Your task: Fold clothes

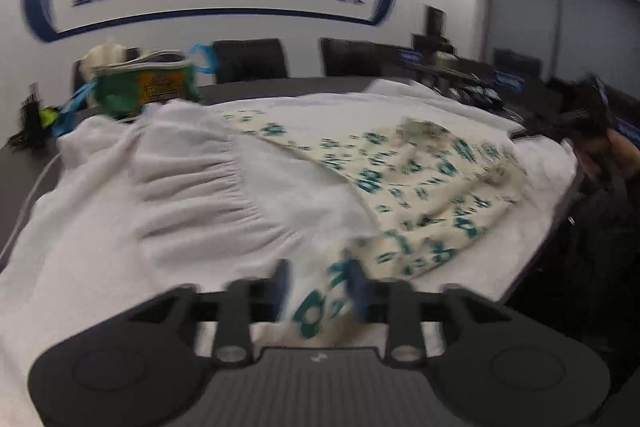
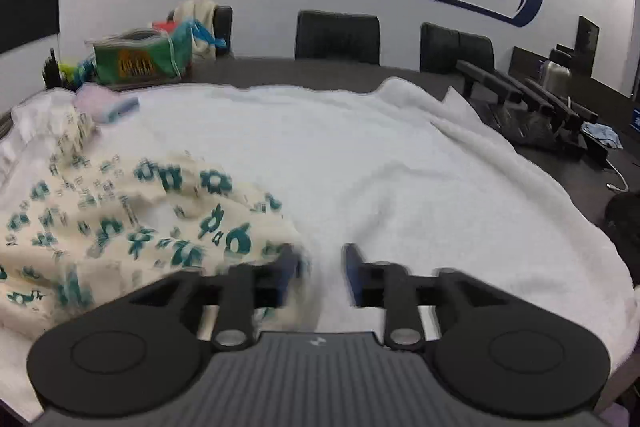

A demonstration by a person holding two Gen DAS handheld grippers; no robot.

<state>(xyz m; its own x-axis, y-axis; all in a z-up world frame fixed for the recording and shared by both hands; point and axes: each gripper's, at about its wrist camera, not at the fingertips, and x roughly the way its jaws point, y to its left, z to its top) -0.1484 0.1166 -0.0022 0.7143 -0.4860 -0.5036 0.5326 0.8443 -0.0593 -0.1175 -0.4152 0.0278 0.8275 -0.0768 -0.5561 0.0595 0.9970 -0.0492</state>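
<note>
A cream garment with a teal print (image 1: 424,187) lies crumpled on a white towel (image 1: 320,115) that covers the table. Its white gathered part (image 1: 200,187) spreads to the left. My left gripper (image 1: 319,283) hovers low over the garment's near edge, fingers apart, with printed cloth showing in the gap between them. In the right wrist view the same garment (image 2: 120,219) fills the left side. My right gripper (image 2: 320,267) stands open at the garment's right edge, its left finger (image 2: 290,267) against the cloth and bare towel (image 2: 400,167) in the gap. Both views are motion-blurred.
A green bag (image 2: 140,61) and a pile of cloth sit at the table's far left, with a small pink and blue folded item (image 2: 106,103) near them. Black chairs (image 2: 338,35) line the far edge. Black stands (image 2: 528,99) and cables occupy the right of the dark table.
</note>
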